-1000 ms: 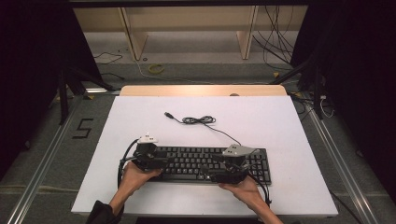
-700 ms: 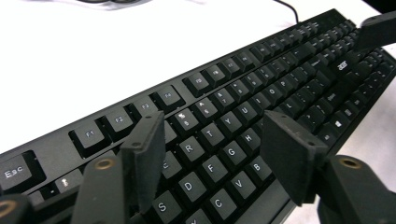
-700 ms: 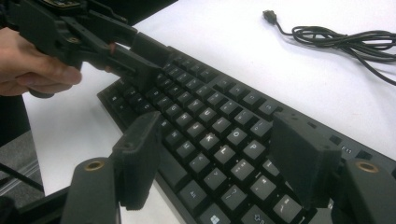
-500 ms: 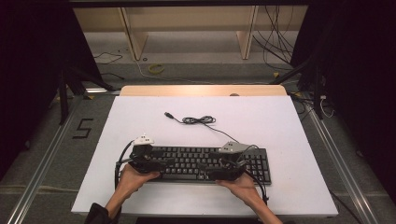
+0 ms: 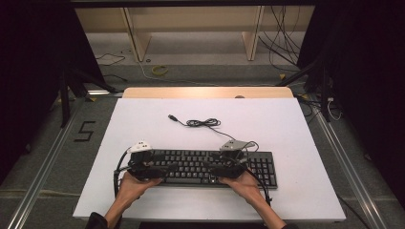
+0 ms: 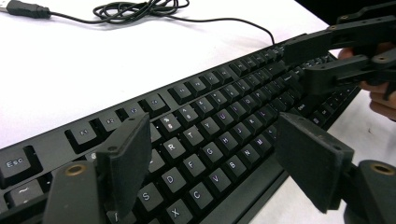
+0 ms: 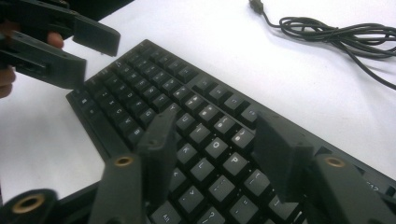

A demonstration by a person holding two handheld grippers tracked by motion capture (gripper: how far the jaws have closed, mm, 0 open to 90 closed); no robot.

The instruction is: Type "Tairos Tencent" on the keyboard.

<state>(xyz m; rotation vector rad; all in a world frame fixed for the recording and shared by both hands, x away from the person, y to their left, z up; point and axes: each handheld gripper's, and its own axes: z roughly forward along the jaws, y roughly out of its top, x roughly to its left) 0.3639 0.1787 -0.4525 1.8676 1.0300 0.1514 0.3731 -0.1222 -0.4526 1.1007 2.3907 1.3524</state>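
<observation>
Your left gripper point(image 5: 165, 170) has just been opening and your right gripper point(image 5: 211, 170) closing; both hover with jaws apart, gripping nothing, over the keyboard point(image 5: 248, 162) lying directly beneath on the table point(image 5: 286, 124).

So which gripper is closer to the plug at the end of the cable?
Left. The left gripper sits almost below the plug, over the keyboard's left half; the right gripper sits further right.
</observation>
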